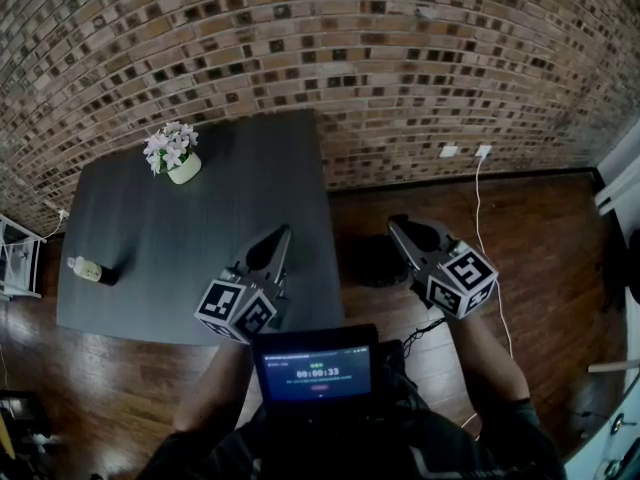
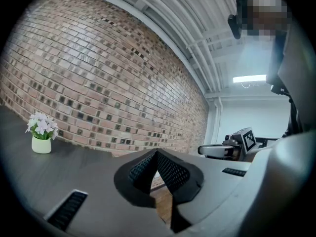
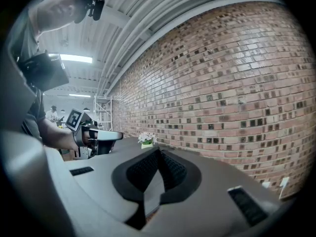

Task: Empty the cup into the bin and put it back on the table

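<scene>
Well left of left gripper (image 1: 284,232): cup (image 1: 90,268).

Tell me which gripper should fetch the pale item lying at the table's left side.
Left. The left gripper hovers over the table, nearer the item; the right gripper hangs over the floor beyond the table's right edge. Both jaws are shut, empty.
</scene>
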`<control>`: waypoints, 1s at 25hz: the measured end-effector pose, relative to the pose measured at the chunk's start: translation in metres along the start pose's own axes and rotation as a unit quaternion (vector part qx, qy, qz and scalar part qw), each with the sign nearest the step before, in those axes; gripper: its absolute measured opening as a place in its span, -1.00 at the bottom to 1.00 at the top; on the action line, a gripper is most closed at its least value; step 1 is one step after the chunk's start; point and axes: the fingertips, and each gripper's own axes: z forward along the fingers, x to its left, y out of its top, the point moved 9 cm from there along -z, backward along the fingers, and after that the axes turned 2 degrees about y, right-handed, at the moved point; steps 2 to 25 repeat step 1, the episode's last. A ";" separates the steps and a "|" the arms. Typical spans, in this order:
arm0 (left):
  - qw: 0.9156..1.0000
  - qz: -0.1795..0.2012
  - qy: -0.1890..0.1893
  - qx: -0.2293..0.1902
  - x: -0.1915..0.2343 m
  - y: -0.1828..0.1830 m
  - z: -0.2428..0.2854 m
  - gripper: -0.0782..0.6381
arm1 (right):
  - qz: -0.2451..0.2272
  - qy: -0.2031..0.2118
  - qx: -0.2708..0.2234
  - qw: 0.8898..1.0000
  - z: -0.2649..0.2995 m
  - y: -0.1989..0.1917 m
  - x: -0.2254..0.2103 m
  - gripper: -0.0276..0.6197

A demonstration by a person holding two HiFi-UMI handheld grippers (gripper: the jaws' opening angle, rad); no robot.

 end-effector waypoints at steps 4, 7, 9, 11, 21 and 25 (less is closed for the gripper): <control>1.000 -0.001 0.000 0.001 -0.001 0.000 0.000 -0.79 | 0.000 0.000 0.001 1.000 0.000 0.000 -0.001 -0.92; 1.000 -0.001 0.000 0.001 -0.001 0.000 0.000 -0.79 | 0.000 0.000 0.001 1.000 0.000 0.000 -0.001 -0.92; 1.000 -0.001 0.000 0.001 -0.001 0.000 0.000 -0.79 | 0.000 0.000 0.001 1.000 0.000 0.000 -0.001 -0.92; 1.000 -0.001 0.000 0.001 -0.001 0.000 0.000 -0.79 | 0.000 0.000 0.001 1.000 0.000 0.000 -0.001 -0.92; 1.000 -0.001 0.000 0.001 -0.001 0.000 0.000 -0.79 | 0.000 0.000 0.001 1.000 0.000 0.000 -0.001 -0.92; 1.000 -0.001 0.000 0.001 -0.001 0.000 0.000 -0.79 | 0.000 0.000 0.001 1.000 0.000 0.000 -0.001 -0.92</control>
